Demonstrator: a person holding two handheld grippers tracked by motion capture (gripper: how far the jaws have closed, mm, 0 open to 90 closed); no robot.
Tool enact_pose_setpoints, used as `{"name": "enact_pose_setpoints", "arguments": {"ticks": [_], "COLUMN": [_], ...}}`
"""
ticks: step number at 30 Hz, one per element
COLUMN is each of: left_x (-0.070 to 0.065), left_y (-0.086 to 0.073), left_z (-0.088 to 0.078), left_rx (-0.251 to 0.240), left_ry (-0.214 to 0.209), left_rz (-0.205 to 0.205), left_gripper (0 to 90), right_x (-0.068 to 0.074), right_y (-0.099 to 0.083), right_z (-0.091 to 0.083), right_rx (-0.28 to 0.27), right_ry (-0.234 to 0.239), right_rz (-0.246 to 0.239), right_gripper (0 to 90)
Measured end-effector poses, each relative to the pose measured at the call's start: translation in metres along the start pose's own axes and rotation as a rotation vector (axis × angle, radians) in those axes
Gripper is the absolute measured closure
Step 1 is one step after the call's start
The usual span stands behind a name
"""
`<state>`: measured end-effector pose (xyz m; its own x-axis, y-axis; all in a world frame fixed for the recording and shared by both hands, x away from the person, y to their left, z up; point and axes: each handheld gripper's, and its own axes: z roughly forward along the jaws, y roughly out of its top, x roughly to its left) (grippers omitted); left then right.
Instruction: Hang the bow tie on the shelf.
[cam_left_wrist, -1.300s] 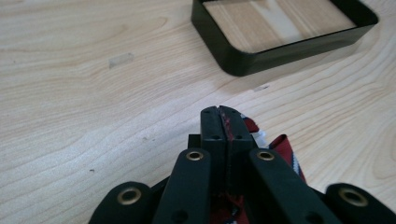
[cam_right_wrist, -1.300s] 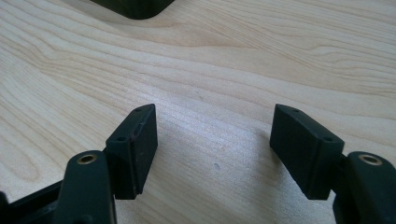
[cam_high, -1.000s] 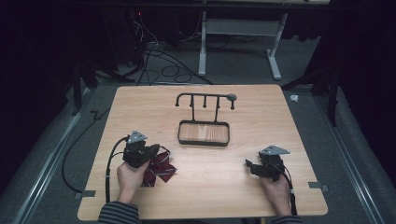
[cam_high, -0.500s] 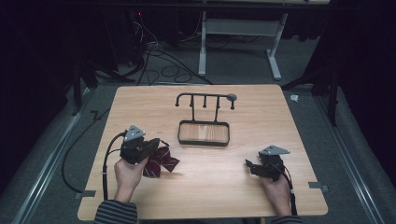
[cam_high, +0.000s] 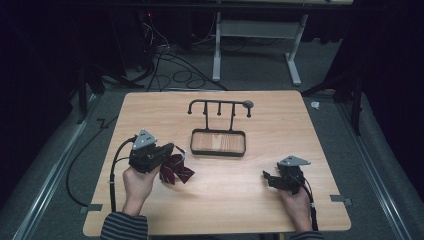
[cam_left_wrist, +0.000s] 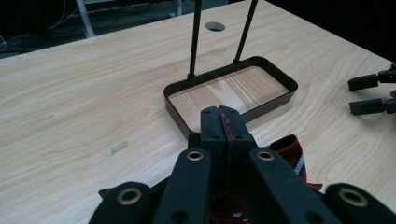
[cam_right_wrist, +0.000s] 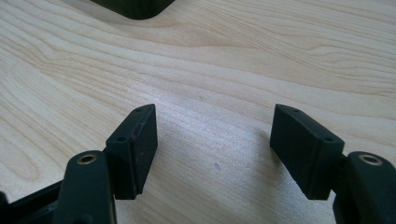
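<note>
Gripping a dark red patterned cloth (cam_high: 175, 169) in my left tongs (cam_left_wrist: 223, 122), jaws pressed together on a fold of it, red thread showing in the seam between them.

- Cloth: lower left of the high view, trailing on the desk (cam_high: 225, 200) just right of my left hand; a striped edge shows at lower right of the left gripper view.
- Stand (cam_high: 218, 127): black tray with a hooked rail, centre of the high view, just beyond the cloth.
- Right tongs (cam_high: 267, 178): lower right of the high view, jaws wide apart, nothing between them, bare wood under them.

Step, as I judge it: cloth picked up and on its way toward the stand, perhaps for hanging. Next move calls for a lift that clears the tray rim and a firm pinch.

Change from a second ago: left tongs and cloth have shifted up and right, nearer the tray; right tongs unmoved.
</note>
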<state>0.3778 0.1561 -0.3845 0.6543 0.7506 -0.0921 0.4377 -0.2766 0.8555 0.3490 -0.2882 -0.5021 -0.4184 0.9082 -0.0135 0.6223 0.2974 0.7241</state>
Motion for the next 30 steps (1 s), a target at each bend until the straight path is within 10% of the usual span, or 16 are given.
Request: {"name": "enact_pose_setpoints", "arguments": {"ticks": [30], "left_x": [-0.006], "left_y": [0.020], "left_z": [0.000], "left_rx": [-0.037], "left_ry": [-0.066], "left_rz": [0.014], "left_gripper": [89.5], "right_x": [0.000], "right_y": [0.000], "right_z": [0.000], "right_rx": [0.000], "right_ry": [0.001], "right_rz": [-0.001], "right_gripper": [33.2]}}
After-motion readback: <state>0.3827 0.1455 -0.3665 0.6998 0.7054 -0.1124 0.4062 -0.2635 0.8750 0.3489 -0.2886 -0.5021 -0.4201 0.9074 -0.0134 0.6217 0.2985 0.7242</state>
